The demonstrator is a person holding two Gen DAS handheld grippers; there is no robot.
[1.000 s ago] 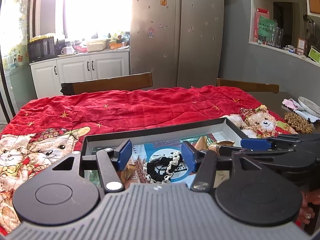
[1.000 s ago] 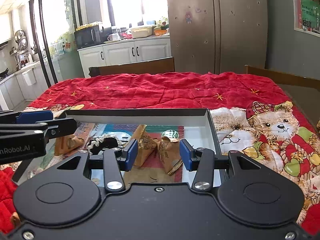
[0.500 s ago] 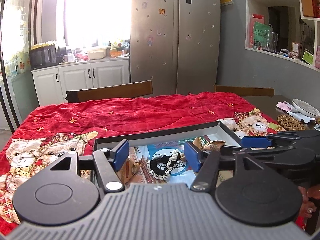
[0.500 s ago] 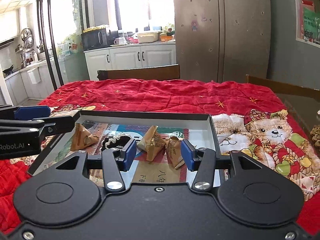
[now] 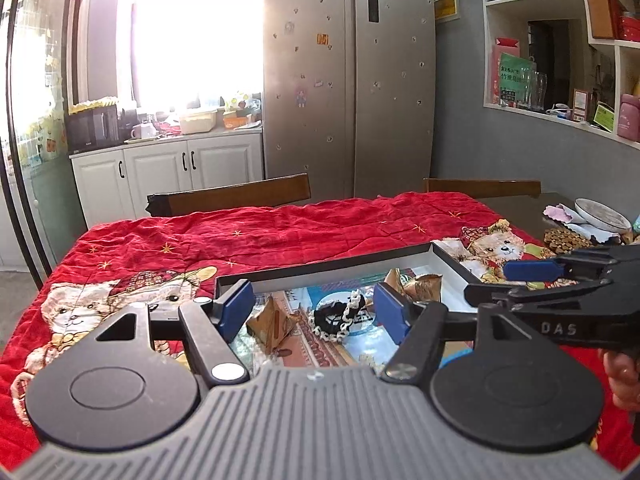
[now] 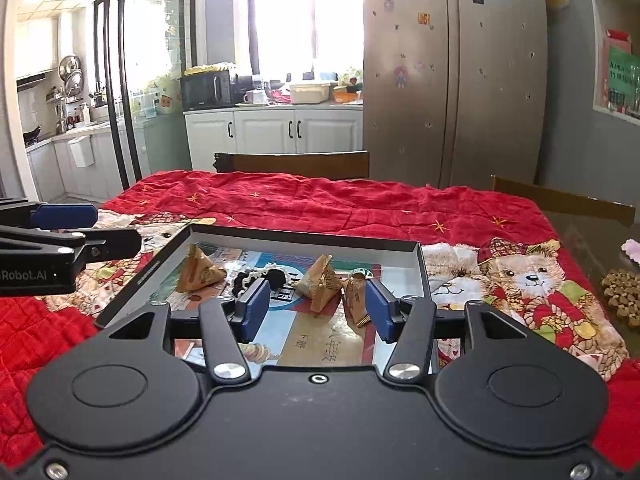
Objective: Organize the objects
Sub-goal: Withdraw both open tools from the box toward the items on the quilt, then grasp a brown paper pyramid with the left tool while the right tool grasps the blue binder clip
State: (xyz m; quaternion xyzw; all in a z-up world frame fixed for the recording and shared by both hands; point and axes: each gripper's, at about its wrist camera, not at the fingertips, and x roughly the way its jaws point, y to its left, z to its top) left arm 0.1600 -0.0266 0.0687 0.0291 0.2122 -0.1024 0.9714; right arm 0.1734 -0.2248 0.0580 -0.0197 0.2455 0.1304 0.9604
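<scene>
Holding both grippers above the shallow tray point(image 6: 304, 240), we have just been spreading the left gripper point(image 5: 310, 310) and right gripper point(image 6: 316, 310), nothing between either's jaws; three wrapped packets point(image 6: 322, 280) and a hair tie point(image 6: 260, 280) lie inside the tray.

This is a home kitchen with a dining corner. A tall silver two-door fridge point(image 5: 348, 80) dotted with small magnets stands against the grey wall, beside white base cabinets point(image 6: 276, 130) with dark handles. Their worktop carries a black microwave oven point(image 6: 206, 90), a cup and tubs under a bright window. Hanging steel pans point(image 6: 70, 68), probably a cooking area, show behind a glass sliding door. White wall shelves point(image 5: 560, 40) hold drinking glasses, and dark wooden chair backs point(image 5: 228, 198) stand behind a table under a red quilted teddy-bear cloth point(image 6: 320, 200).
</scene>
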